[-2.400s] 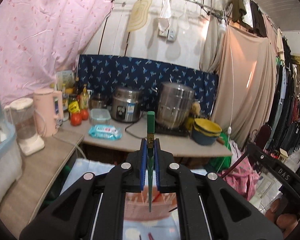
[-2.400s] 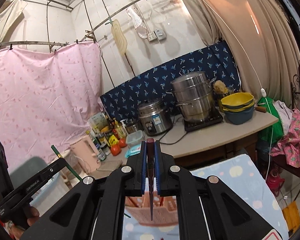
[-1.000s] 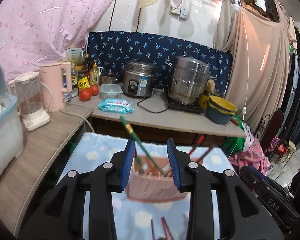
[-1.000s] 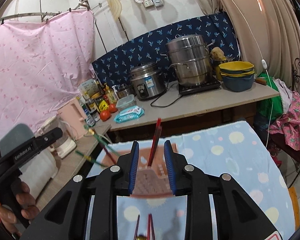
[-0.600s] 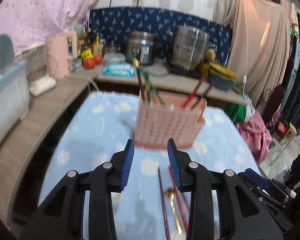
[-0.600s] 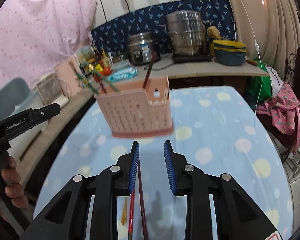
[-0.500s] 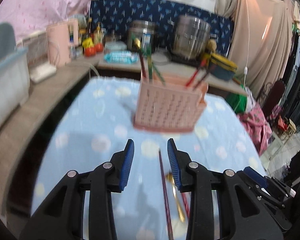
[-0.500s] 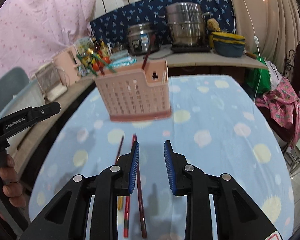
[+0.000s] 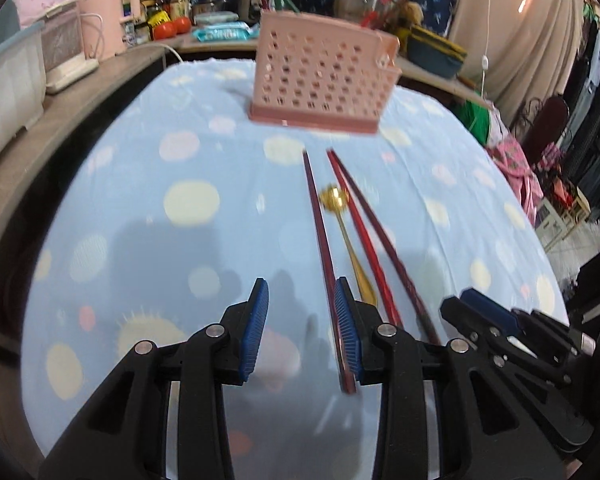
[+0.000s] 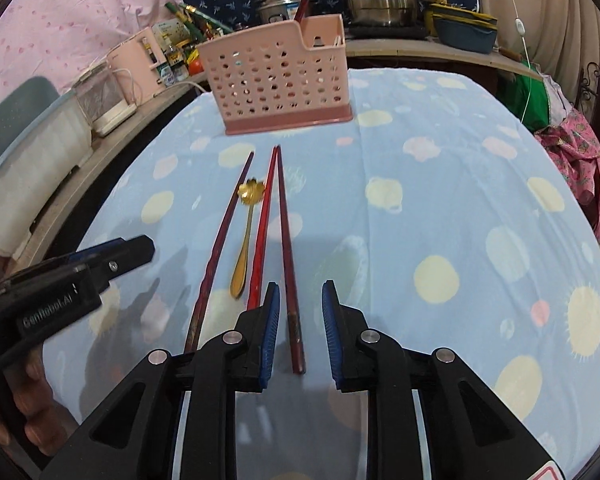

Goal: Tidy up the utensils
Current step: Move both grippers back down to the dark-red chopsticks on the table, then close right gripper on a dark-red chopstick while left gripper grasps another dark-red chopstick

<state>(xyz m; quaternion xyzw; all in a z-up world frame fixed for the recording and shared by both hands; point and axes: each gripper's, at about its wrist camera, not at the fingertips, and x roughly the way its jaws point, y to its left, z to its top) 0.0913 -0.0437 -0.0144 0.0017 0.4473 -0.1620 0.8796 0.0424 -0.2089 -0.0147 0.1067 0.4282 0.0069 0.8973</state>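
Now 3 chopsticks (image 10: 286, 240) and 1 gold spoon (image 10: 246, 236) lie loose; left gripper (image 9: 300, 320) spread, right gripper (image 10: 298, 312) closing around 1 chopstick.

On my worktop (image 10: 440, 184) the pink perforated utensil basket (image 10: 278, 84) stands upright, with green and dark red sticks poking out of its top. In front of it lie three chopsticks, lengthwise toward me: a dark one (image 10: 220, 248) on the left, a bright red one (image 10: 262, 228) and a dark one (image 10: 286, 252). A gold flower-bowled spoon (image 10: 246, 232) lies flat between the left and red chopsticks.
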